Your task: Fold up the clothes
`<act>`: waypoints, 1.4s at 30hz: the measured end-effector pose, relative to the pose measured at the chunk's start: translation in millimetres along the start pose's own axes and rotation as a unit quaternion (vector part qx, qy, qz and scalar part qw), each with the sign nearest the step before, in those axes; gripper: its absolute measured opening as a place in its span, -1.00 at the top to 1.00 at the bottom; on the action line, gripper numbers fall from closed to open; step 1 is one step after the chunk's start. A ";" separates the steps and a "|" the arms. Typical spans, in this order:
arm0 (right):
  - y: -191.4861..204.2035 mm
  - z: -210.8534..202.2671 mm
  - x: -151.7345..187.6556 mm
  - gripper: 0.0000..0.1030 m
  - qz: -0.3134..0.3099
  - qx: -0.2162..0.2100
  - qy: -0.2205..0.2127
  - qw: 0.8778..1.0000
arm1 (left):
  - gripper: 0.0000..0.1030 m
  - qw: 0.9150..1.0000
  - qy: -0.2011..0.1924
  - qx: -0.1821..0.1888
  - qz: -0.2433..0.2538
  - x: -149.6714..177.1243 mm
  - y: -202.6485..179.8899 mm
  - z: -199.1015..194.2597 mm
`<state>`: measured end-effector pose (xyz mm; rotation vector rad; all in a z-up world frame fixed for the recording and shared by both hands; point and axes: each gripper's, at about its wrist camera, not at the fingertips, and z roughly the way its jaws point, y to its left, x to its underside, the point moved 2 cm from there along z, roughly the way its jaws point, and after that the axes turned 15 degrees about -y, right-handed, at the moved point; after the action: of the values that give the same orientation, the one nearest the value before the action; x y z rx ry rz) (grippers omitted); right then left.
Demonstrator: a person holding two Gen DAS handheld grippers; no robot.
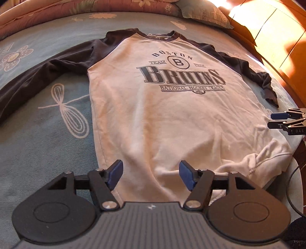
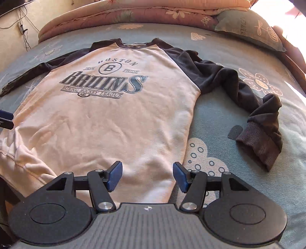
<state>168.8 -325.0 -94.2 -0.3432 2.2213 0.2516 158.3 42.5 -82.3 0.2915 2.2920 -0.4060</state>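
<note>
A white sweatshirt (image 1: 162, 115) with dark sleeves and a "Boston Bruins" print lies face up on the bed, collar at the far end. Its left sleeve (image 1: 38, 76) stretches out flat. The right sleeve (image 2: 239, 92) is crumpled, and its ribbed cuff (image 2: 262, 145) is curled back. The hem is bunched at one corner (image 1: 258, 162). My left gripper (image 1: 151, 174) hovers open over the hem, nothing between its blue pads. My right gripper (image 2: 147, 175) is also open above the hem near the right side seam. Each gripper shows at the edge of the other's view: the right gripper (image 1: 275, 120), the left gripper (image 2: 5, 119).
The blue-grey bedcover (image 1: 47, 134) has flower prints. A pillow (image 2: 248, 28) and a folded quilt (image 2: 133, 13) lie at the head. Sunlit wooden boards (image 1: 277, 38) run along the right side. A dark cable (image 1: 292, 182) hangs by the bed's near right corner.
</note>
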 end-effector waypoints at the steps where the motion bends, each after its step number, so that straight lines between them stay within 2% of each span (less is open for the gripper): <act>1: 8.9 -3.7 -1.5 -0.25 0.004 -0.015 -0.008 1.000 | -0.28 1.000 0.002 0.016 0.004 2.0 -10.6 -0.2; 3: 32.5 -6.3 -1.3 -0.26 0.008 -0.055 -0.015 0.998 | -0.30 0.999 0.013 0.039 0.013 8.3 -28.2 1.4; 6: 55.8 -3.1 12.8 -0.26 -0.011 -0.067 0.002 0.998 | -0.31 0.997 0.063 0.022 0.035 31.8 -40.2 11.3; 9: 47.9 -5.5 36.1 -0.29 -0.008 -0.037 0.031 0.999 | -0.37 0.996 0.066 0.003 0.067 52.4 -36.6 -5.0; 12: 26.6 -27.3 50.5 -0.36 0.010 -0.018 0.029 0.999 | -0.37 0.992 0.088 -0.026 0.087 58.3 -32.1 -20.5; 13: 24.0 -32.3 49.8 -0.36 0.013 -0.013 0.024 1.000 | -0.35 0.992 0.083 -0.029 0.094 54.5 -33.1 -24.9; 16: 22.4 -44.9 43.9 -0.36 0.015 -0.004 0.009 1.000 | -0.36 0.994 0.045 0.000 0.103 38.0 -46.9 -30.8; 19: 41.3 -47.3 30.8 -0.36 0.006 -0.036 -0.017 0.999 | -0.39 0.995 0.025 0.039 0.093 29.0 -61.3 -20.7; 21: 55.0 -42.3 28.3 -0.37 0.003 -0.064 -0.018 0.998 | -0.39 0.995 0.045 0.046 0.077 34.3 -69.0 -6.1; 24: 73.0 -35.1 33.8 -0.37 -0.018 -0.080 -0.005 0.997 | -0.38 0.992 0.072 0.038 0.096 56.3 -71.1 0.8; 28: 63.7 -46.0 50.7 -0.37 -0.011 -0.079 0.011 0.997 | -0.39 0.991 0.059 0.030 0.113 55.7 -69.4 -15.9; 30: 55.8 -58.7 56.5 -0.38 0.006 -0.093 0.013 0.996 | -0.38 0.990 0.048 0.033 0.127 51.4 -72.8 -21.6; 33: 50.9 -74.9 62.4 -0.48 0.042 -0.139 0.015 0.989 | -0.39 0.985 0.032 0.058 0.160 40.9 -91.5 -15.9; 36: 56.2 -81.4 71.6 -0.48 0.083 -0.187 0.019 0.979 | -0.39 0.975 0.025 0.088 0.202 35.9 -123.0 2.5; 38: 62.3 -78.4 77.7 -0.50 0.095 -0.201 0.026 0.975 | -0.40 0.969 0.021 0.105 0.222 33.4 -140.1 12.4; 42: 76.7 -61.5 90.0 -0.50 0.100 -0.199 0.051 0.973 | -0.40 0.961 0.022 0.127 0.245 32.1 -165.2 25.4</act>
<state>44.7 -285.2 -122.1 -0.3519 2.3002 0.8119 98.9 -116.8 -89.6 0.9811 2.1121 -0.4362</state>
